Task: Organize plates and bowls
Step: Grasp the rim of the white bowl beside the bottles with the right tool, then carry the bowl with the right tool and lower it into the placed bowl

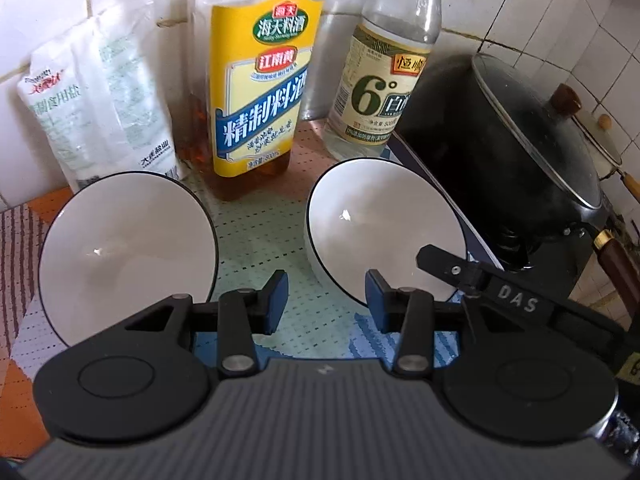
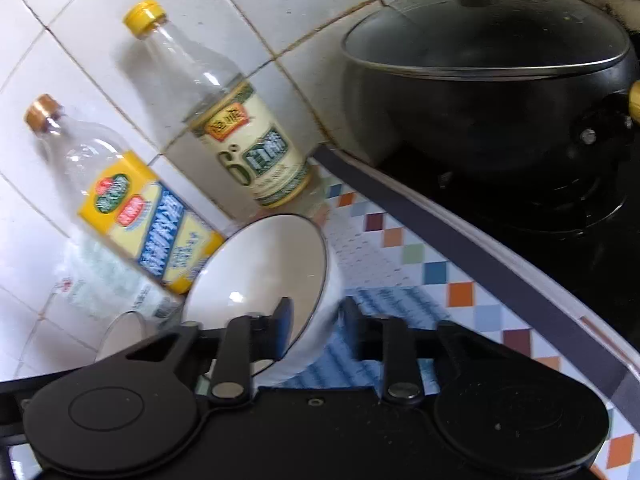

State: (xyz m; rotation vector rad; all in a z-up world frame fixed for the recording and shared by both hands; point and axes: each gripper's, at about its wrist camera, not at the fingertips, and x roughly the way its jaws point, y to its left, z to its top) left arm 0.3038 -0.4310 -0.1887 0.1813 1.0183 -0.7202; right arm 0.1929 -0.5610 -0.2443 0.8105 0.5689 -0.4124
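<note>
Right hand-held gripper (image 2: 316, 322) had its two fingers astride the rim of the right bowl (image 2: 260, 280), one finger inside the white basin and the other outside against the wall; the pads looked pressed on the rim, so I judged it to be gripping that bowl. It probably took the rim because a bowl offers no other narrow edge to pinch. Left hand-held gripper (image 1: 326, 300) stood open over the mat (image 1: 260, 232), its blue pads apart with nothing between them, in the gap between the left bowl (image 1: 128, 252) and the right bowl. Both bowls sat on the bench near the tiled wall, well apart from each other, the right one just beside the raised stove edge (image 2: 440, 224). Likely the aim was to nest one bowl in the other, with the free gripper waiting near the left bowl. Only the left wrist view showed the whole of both bowls at once, the salt bag (image 1: 100, 100) behind the left bowl, and the right gripper's arm reaching in over the right bowl. Only the right wrist view showed the pinch on the rim itself, the caps of the wine bottle (image 2: 132, 208) and vinegar bottle (image 2: 240, 140), and the lidded wok (image 2: 480, 92) almost whole on the stove; it caught just a sliver of the left bowl.
</note>
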